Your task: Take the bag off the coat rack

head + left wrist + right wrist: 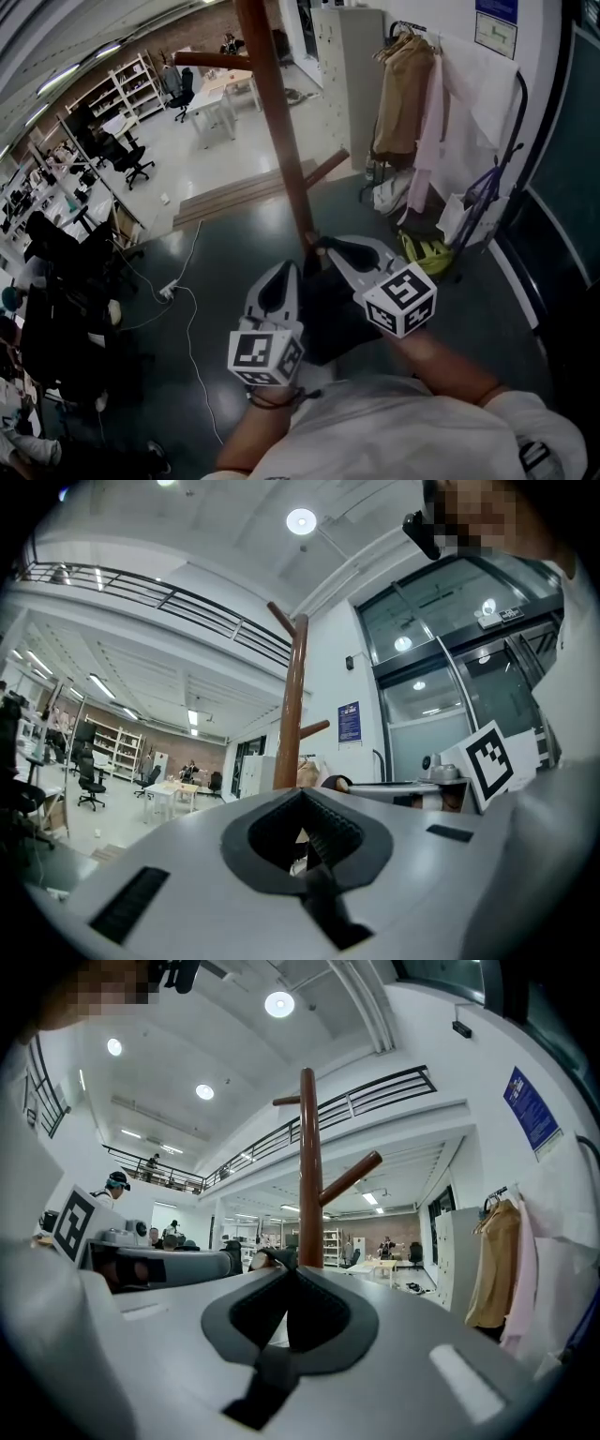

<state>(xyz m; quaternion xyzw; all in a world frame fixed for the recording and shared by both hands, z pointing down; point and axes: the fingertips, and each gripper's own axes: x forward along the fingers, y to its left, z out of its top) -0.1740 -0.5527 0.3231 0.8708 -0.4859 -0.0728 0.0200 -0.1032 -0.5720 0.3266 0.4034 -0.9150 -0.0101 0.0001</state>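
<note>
The brown wooden coat rack (pixel 281 122) rises just beyond both grippers; its pole also shows in the left gripper view (pixel 292 705) and the right gripper view (pixel 309 1176). A black bag (pixel 323 319) hangs low by the pole's foot, between the two grippers. My right gripper (pixel 323 245) has its jaws drawn together at the bag's top, on a dark strap that peeks past the tips (pixel 270 1258). My left gripper (pixel 292 268) sits just left of the bag, jaws shut with nothing between them (pixel 302 794).
A clothes rail with hanging garments (pixel 412 103) stands at the right, with a yellow-green thing (pixel 427 253) on the floor under it. Wooden boards (pixel 244 192) lie behind the rack's base. A white cable and power strip (pixel 173 286) cross the floor at left. Desks and chairs fill the far hall.
</note>
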